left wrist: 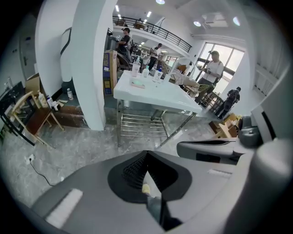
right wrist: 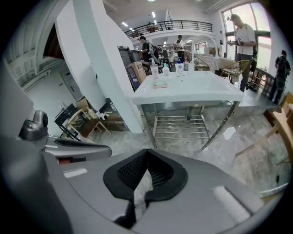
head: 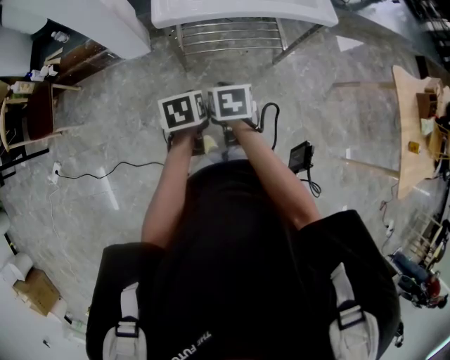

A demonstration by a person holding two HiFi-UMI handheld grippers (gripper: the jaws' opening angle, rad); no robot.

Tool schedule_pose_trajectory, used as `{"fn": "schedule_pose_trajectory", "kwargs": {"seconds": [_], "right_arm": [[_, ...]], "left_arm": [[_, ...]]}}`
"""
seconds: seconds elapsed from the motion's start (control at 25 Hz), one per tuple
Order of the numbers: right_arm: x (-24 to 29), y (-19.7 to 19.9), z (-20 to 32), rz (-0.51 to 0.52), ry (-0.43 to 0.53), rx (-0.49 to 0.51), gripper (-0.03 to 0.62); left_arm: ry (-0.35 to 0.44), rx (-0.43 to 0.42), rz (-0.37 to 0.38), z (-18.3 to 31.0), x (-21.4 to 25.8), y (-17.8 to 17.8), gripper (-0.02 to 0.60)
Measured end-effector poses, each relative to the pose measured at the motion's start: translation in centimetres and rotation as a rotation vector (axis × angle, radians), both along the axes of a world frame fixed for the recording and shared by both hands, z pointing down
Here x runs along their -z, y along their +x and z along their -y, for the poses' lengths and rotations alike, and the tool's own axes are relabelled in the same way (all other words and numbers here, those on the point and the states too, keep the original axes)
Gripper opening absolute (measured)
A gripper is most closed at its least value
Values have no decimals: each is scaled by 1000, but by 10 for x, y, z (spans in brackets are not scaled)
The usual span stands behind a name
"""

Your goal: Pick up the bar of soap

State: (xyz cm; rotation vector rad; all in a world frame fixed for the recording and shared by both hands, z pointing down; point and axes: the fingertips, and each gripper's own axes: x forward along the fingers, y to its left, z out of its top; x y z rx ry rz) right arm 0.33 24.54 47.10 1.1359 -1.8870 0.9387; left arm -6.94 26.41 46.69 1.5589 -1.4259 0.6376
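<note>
Left gripper [head: 184,112] sits in the middle of the head view, its marker cube close against that of the right gripper [head: 232,103] just to its right. Both are held out on bare forearms above the grey stone floor [head: 105,140]. In the left gripper view the jaws meet at their tips with nothing pinched between them. In the right gripper view the jaws are likewise closed tip to tip and empty.

Ahead of both, at the top of the head view, stands the white desk [head: 239,10] with a wire shelf [head: 228,35] beneath it. The bar of soap [left wrist: 137,83], pale green on a pinkish dish, lies on the desk's left part, well apart from either gripper. Several bottles [left wrist: 146,71] stand just behind it and to its right. A white column [left wrist: 91,64] rises to the left of the desk, and people stand in the background at upper right.
</note>
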Motion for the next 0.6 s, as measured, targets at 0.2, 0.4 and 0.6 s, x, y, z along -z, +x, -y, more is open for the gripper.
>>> {"fn": "schedule_pose_trajectory", "kwargs": {"seconds": [0.2,0.4,0.6], "right_arm": [[2,-6,0,0,28,-6,14],[2,-15,-5,34,29,-7,15],[2,-13,-7,14,27,-8,15]], "left_arm": [[3,-4,11,-4,0,-8,-2],[16,-2,13,-6,-4,-13,-2],[9,-4,18,-9,0,-13,-2]]}}
